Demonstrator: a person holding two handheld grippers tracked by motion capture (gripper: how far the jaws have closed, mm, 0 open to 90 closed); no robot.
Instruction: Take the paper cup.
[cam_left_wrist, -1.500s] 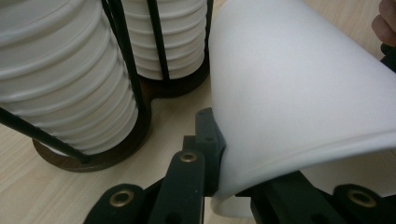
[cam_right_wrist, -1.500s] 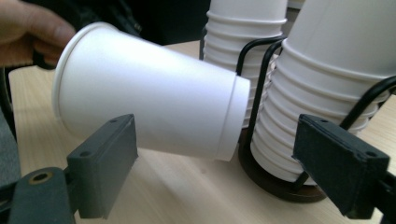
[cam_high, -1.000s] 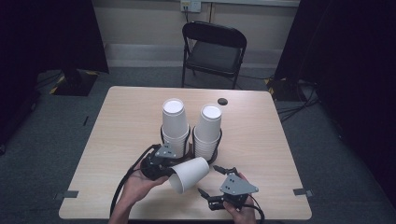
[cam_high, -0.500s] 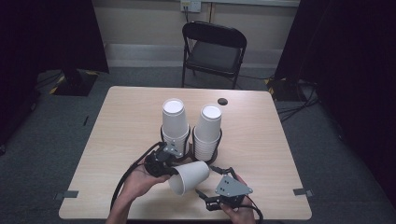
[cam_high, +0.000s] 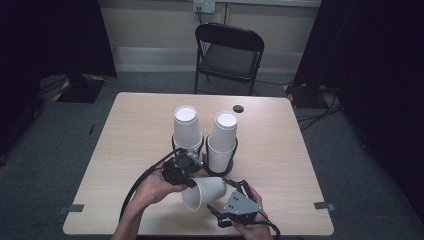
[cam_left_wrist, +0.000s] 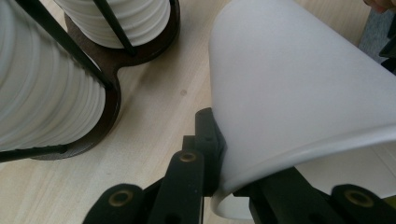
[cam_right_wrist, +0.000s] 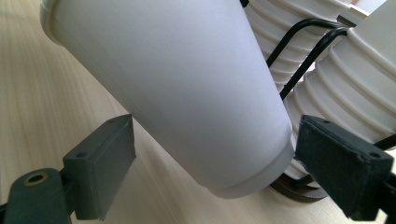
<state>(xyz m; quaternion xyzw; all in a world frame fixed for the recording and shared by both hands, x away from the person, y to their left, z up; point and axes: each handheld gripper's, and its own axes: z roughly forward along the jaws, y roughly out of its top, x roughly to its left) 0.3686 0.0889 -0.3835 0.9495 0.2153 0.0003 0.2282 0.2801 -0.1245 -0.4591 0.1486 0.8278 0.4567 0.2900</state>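
Sideways, a white paper cup (cam_high: 204, 194) hangs just above the light wooden table (cam_high: 135, 130), near its front edge, clamped at the rim by the left gripper (cam_high: 186, 169).

Its smooth, matte, tapered wall is plain white, with a rolled lip; in the left gripper view the black jaws pinch that lip, one inside and one outside. The right gripper (cam_high: 235, 206) has its jaws spread wide, and in its own view the flat black pads stand on either side of the cup's narrow bottom end without touching it. Just behind the cup, two ribbed stacks of white cups (cam_high: 187, 129) stand upside down in a dark holder with black wire rails (cam_high: 231, 159), about the middle of the table.
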